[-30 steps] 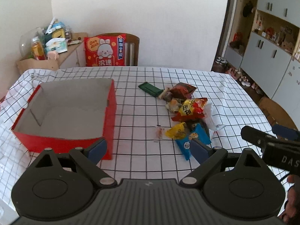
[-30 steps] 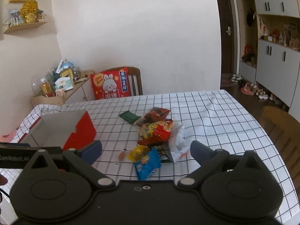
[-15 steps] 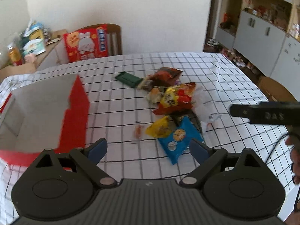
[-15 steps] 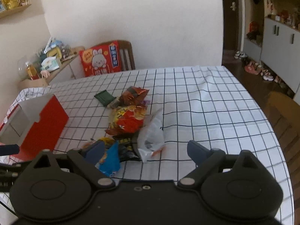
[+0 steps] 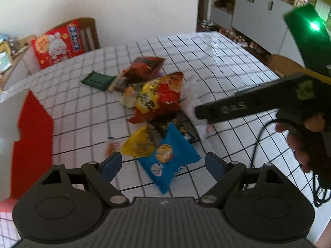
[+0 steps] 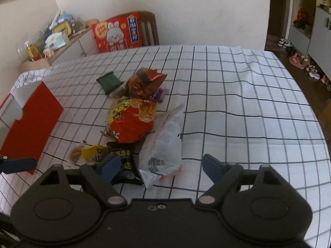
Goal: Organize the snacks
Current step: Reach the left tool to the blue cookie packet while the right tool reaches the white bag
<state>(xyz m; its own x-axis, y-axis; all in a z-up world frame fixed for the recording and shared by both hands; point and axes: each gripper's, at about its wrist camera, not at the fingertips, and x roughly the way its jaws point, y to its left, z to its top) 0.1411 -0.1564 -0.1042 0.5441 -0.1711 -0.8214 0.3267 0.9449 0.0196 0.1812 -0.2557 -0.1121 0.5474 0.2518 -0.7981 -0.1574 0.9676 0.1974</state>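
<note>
Two hand-held grippers are closing in on a snack pile lying on a checked tablecloth.

The left gripper [image 5: 163, 164], empty jaws narrowing, is framing the blue packet [image 5: 168, 158], its length running diagonally; the right gripper [image 6: 160, 166], likewise narrowing and empty, is framing the clear bag [image 6: 165, 150]. The red box [image 5: 33, 140] is waiting to the left.

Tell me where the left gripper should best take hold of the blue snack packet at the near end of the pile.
Probably across the blue packet's flat middle, coming from above: it lies flat on the checked tablecloth, nearest the closing left gripper, nothing stacked on it. Its far edge touches the yellow packet, so stay toward the near half.
</note>
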